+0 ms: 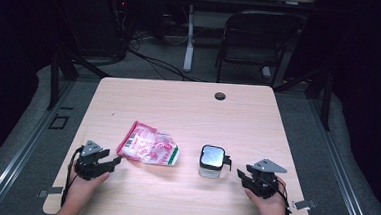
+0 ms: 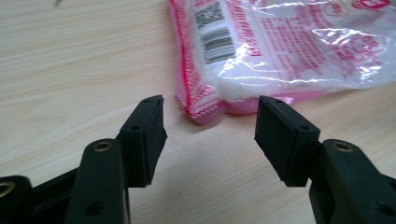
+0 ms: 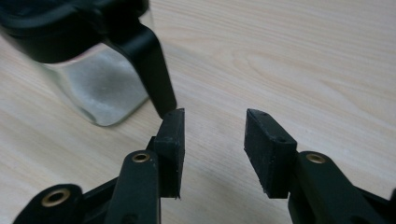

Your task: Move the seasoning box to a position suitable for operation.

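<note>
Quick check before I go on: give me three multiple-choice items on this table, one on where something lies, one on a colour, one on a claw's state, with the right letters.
1. Where does the pink packet lie relative to the glass jar?
A. To its left in the high view
B. To its right in the high view
C. On top of it

2. What colour is the jar's lid rim?
A. White
B. Black
C. Red

3. How does the left claw stand?
A. Shut on the packet
B. Shut on nothing
C. Open, with the packet's corner just ahead of it

Key: 1 A, the packet sits left of the jar on the table. 2 B, the right gripper view shows a black rim and handle. 3 C, the pads stand apart with bare wood between them.
</note>
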Tool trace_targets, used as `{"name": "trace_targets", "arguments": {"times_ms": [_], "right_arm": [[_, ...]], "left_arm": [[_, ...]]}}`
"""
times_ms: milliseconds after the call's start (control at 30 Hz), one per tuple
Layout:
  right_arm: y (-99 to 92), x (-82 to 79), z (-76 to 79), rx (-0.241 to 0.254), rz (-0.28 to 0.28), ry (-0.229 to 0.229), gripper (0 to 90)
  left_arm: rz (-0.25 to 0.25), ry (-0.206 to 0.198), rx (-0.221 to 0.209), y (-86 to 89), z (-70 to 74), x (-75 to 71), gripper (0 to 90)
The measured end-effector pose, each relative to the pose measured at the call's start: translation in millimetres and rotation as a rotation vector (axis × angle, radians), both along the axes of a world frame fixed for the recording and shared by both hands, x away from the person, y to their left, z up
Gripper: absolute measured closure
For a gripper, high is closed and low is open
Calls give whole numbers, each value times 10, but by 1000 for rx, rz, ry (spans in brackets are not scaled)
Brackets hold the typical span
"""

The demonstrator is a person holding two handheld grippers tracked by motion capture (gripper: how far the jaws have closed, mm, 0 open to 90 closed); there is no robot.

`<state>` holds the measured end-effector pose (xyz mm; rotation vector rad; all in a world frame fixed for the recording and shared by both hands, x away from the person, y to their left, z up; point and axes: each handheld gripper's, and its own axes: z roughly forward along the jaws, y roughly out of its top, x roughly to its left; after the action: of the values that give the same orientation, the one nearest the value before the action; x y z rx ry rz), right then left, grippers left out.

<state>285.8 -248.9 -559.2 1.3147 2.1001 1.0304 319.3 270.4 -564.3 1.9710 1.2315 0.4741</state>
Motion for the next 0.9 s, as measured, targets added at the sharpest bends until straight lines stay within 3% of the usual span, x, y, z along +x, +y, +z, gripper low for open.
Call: {"name": "trace_targets", "arguments": {"times_ms": [167,267,300,367,600,633,800,900], "right_arm": [[81,-7,79,-8,52,-17,612],[119,-8,130,-2,70,-26,615],[119,-8,130,-2,70,-26,615],[140,-69,163,5,75,-30,614],[191,-164,256,8,133,-80,594],[202,-162,251,14,136,-75,594],[241,-113,177,8,144,-51,587],[259,-64,123,23,136,-30,584]], "left_arm": [[-23,-28,6,-54,20,-32,463],[-42,-60,-23,-62,72,-129,494],[-42,-60,-23,-62,72,-129,503],[-63,-49,-62,-49,126,-203,552],[-58,-78,-77,-65,172,-207,569],[-65,-62,-71,-64,176,-199,573],[-77,-53,-112,-86,162,-186,600],[-85,-55,-109,-100,161,-200,603]]}}
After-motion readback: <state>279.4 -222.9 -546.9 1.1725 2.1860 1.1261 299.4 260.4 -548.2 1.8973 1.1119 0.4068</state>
